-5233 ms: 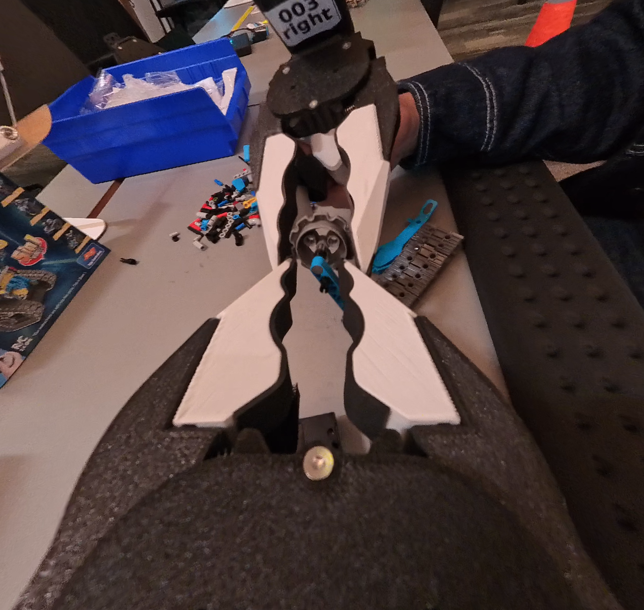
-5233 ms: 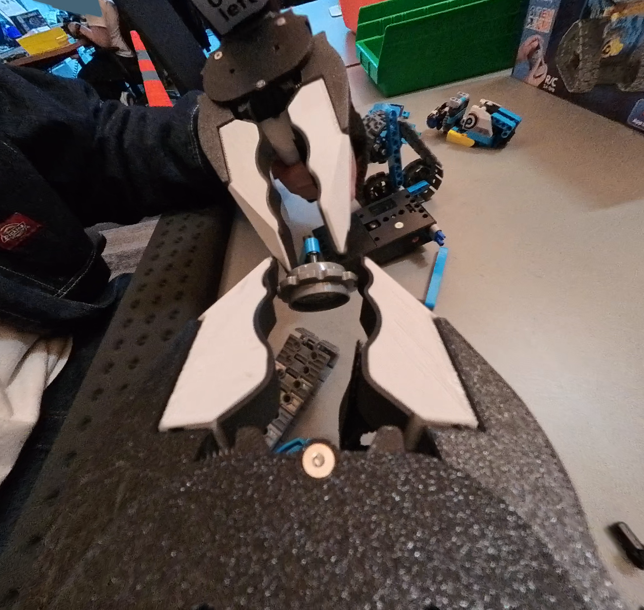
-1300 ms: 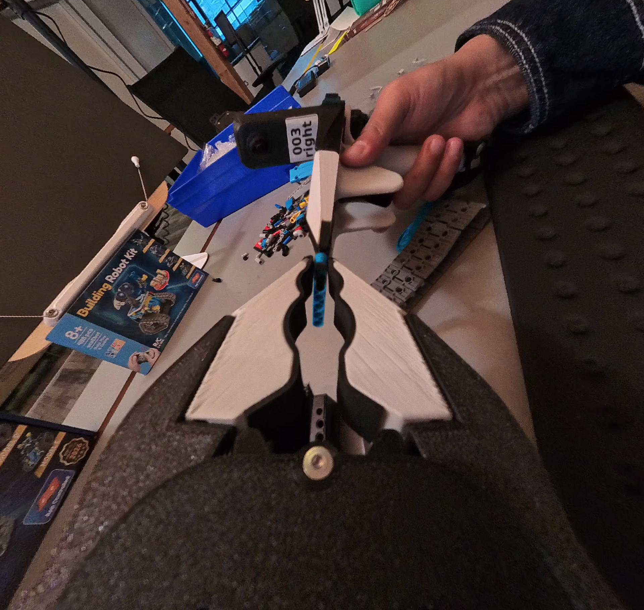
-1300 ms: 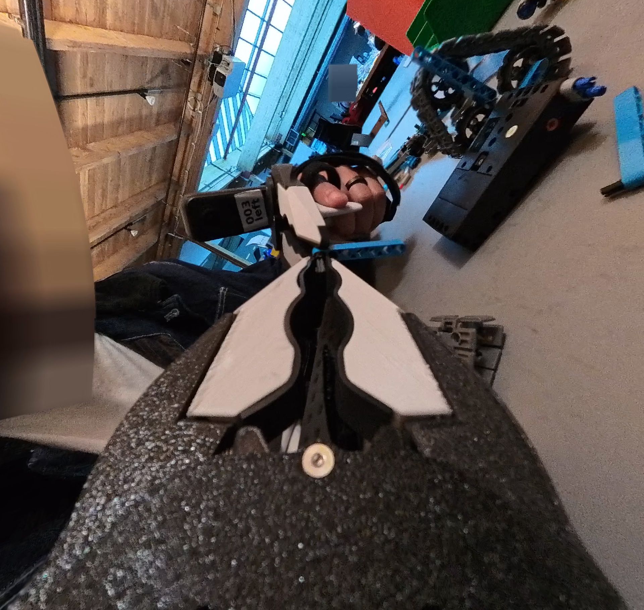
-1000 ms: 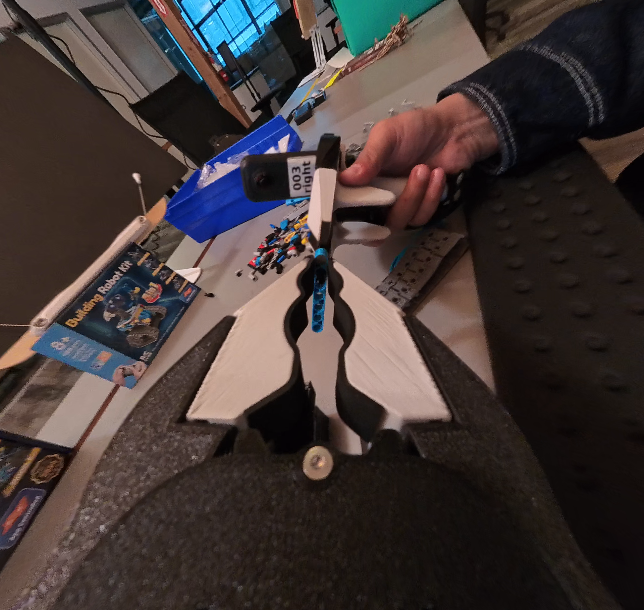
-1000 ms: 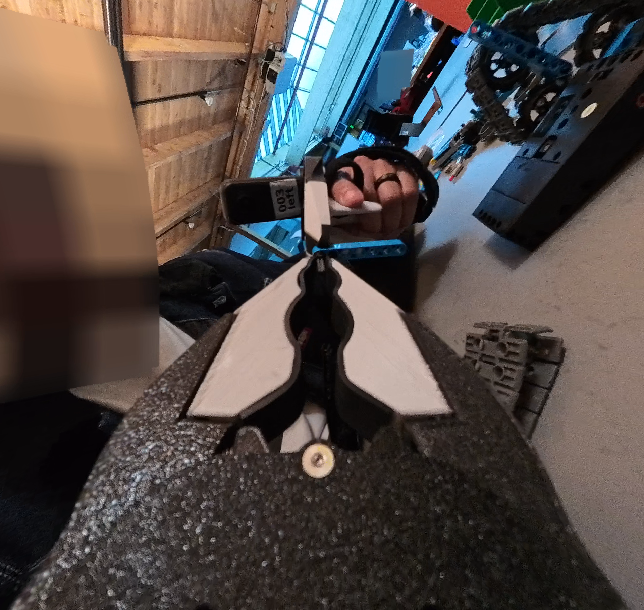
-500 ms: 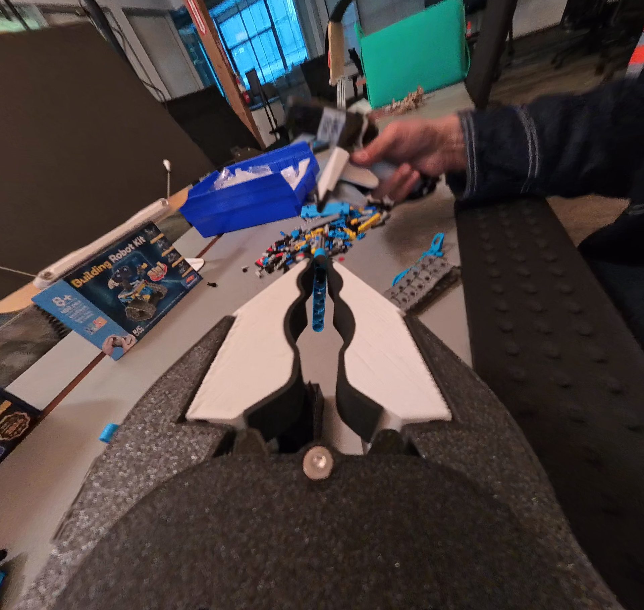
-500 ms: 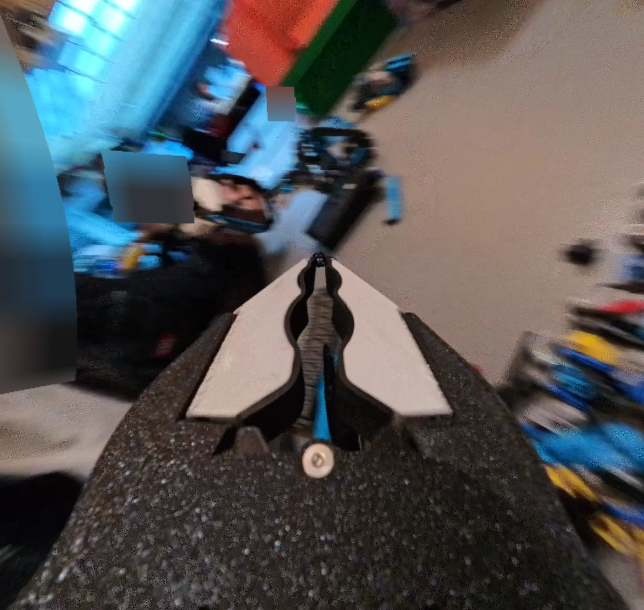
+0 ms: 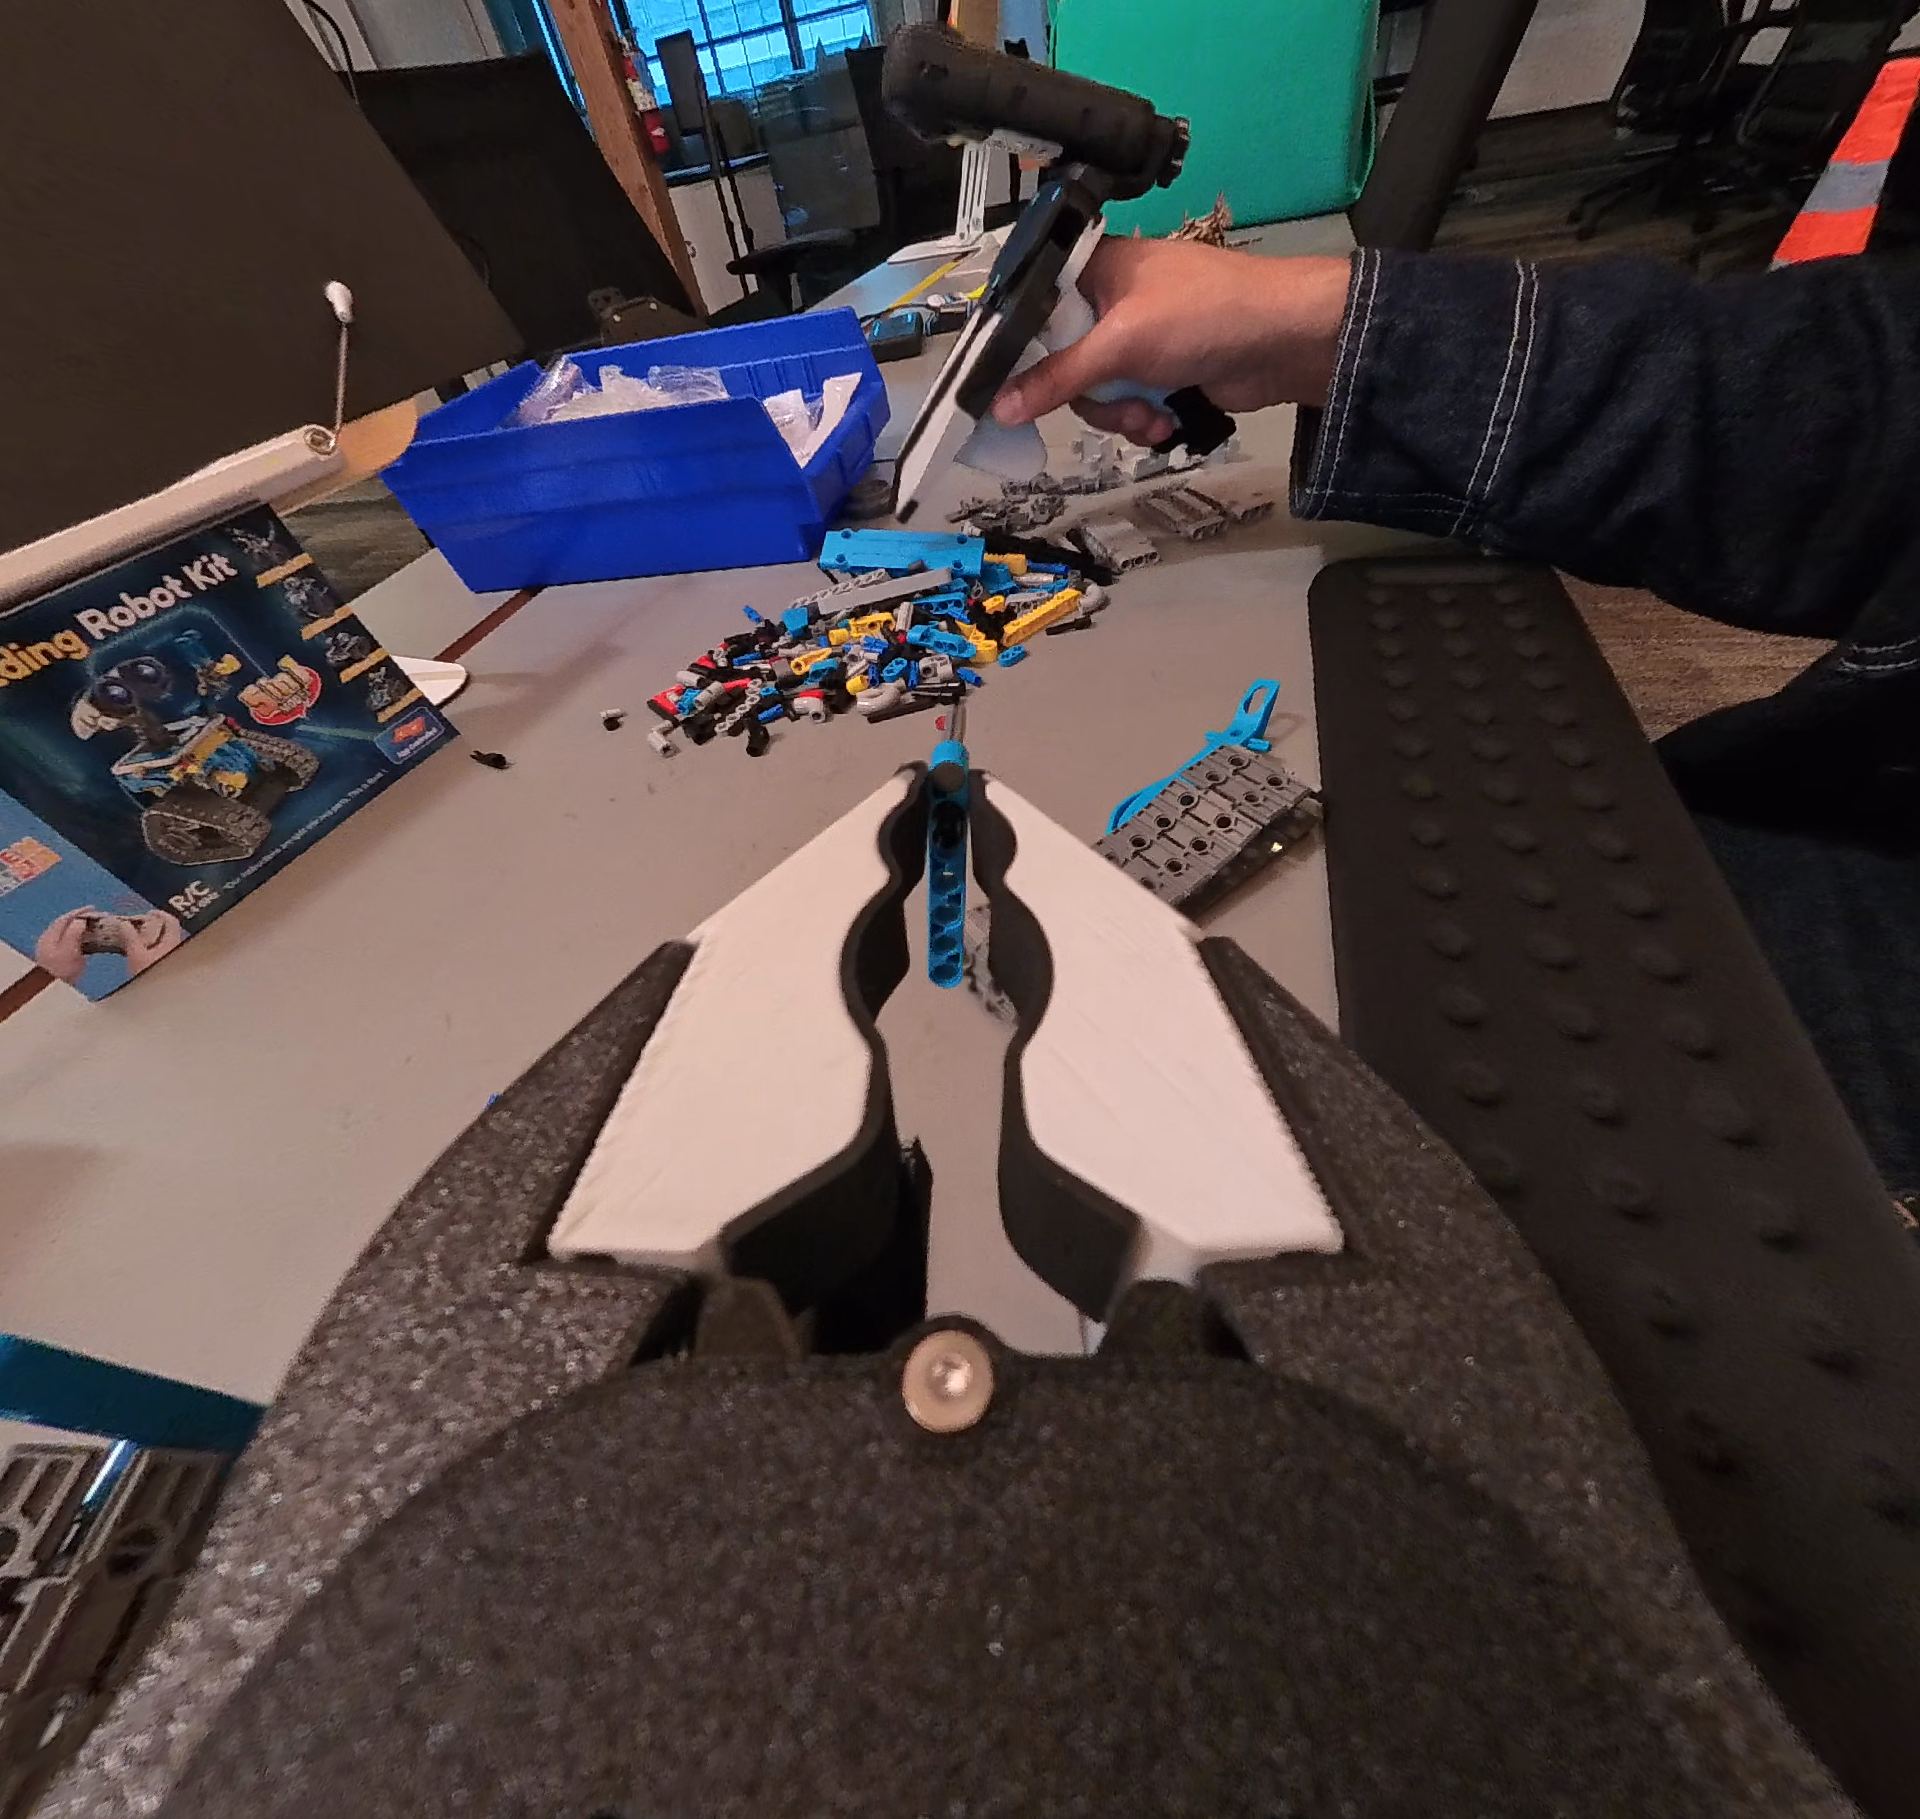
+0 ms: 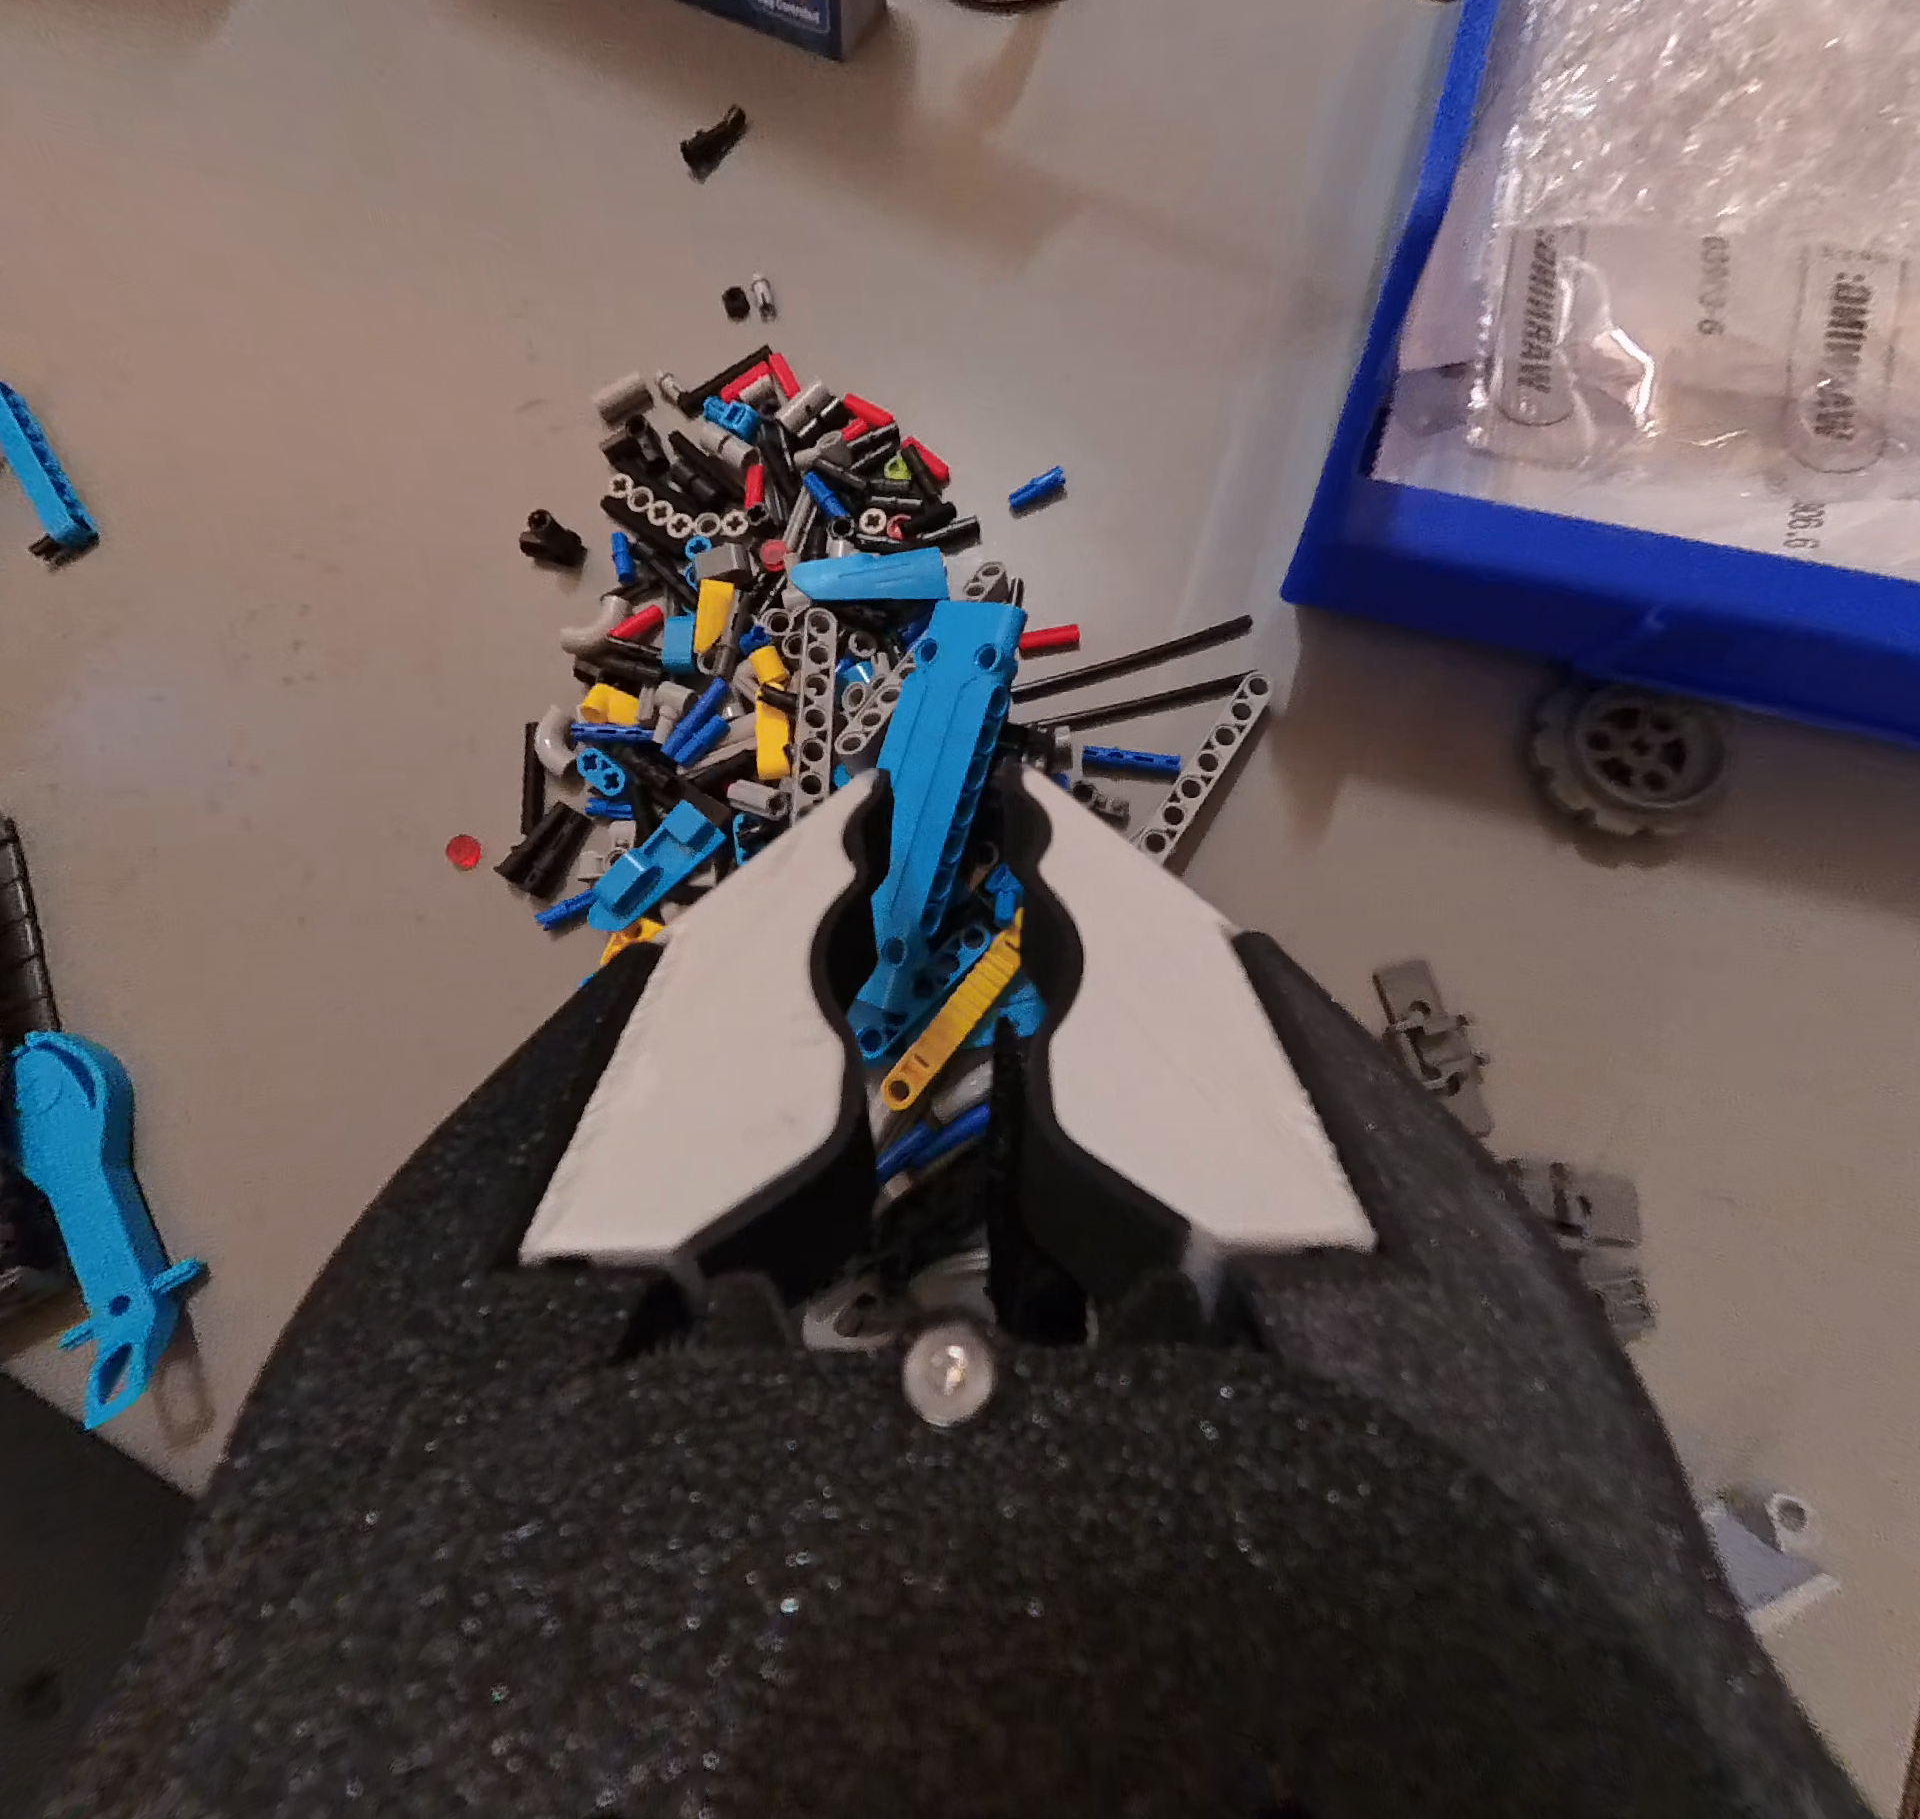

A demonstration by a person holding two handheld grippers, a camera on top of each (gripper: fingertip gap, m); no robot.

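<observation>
The left gripper (image 9: 948, 782) was clamped on a thin light-blue plastic beam with a row of round holes (image 9: 943, 881), held edge-on above the grey table (image 9: 436, 990), with a dark pin at its far tip. The right gripper (image 10: 940, 787) hovered slightly parted over the pile of small mixed-colour building pieces (image 10: 790, 647), gripping nothing, next to the blue plastic bin (image 10: 1558, 585).

You're looking at glossy plastic pieces (image 10: 790, 668) lying on a smooth matt surface (image 10: 312, 335); beside that pile, crinkly clear plastic bags (image 10: 1704, 159) are filling the shiny blue plastic bin (image 10: 1558, 585).
</observation>
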